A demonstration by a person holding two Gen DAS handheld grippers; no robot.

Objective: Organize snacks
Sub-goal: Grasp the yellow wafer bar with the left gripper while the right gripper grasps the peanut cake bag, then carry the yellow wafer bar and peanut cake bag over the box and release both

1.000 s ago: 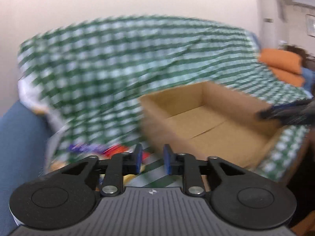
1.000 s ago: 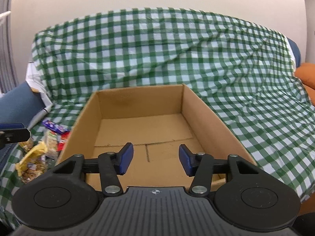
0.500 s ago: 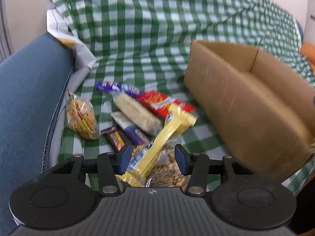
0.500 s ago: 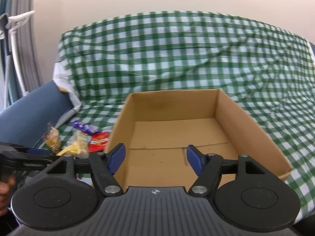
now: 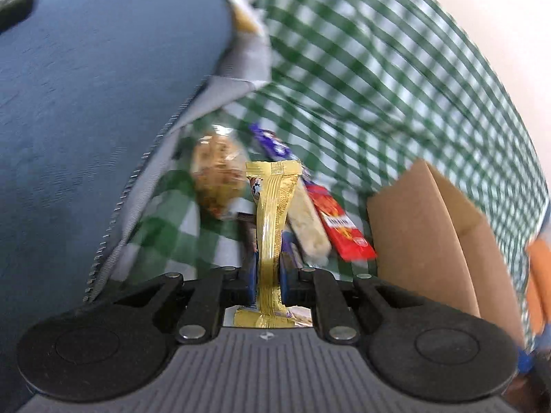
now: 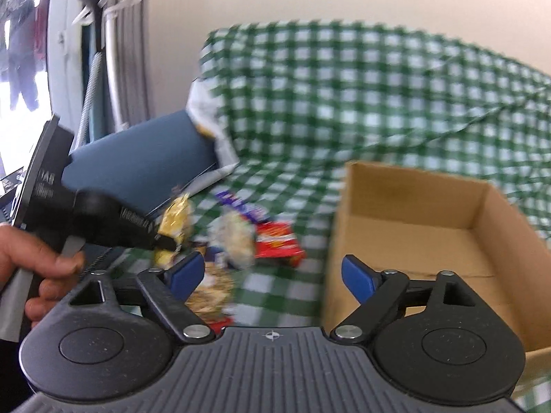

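My left gripper is shut on a long yellow snack packet, which stands up between the blue pads. Behind it on the green checked cloth lie a clear bag of nuts, a purple wrapper, a pale bar and a red packet. The right wrist view shows the left gripper pinching the yellow packet. My right gripper hangs over the cloth, its jaws opening with nothing between them. The open cardboard box is to its right.
A blue sofa arm borders the snack pile on the left. The box wall stands close to the right of the snacks. A person's hand grips the left tool's handle. An orange cushion shows at the far right.
The left gripper rolled, dropped onto the snack pile and closed on the yellow packet. The right gripper swung left, so the box now sits at its right, and its jaws spread wider.
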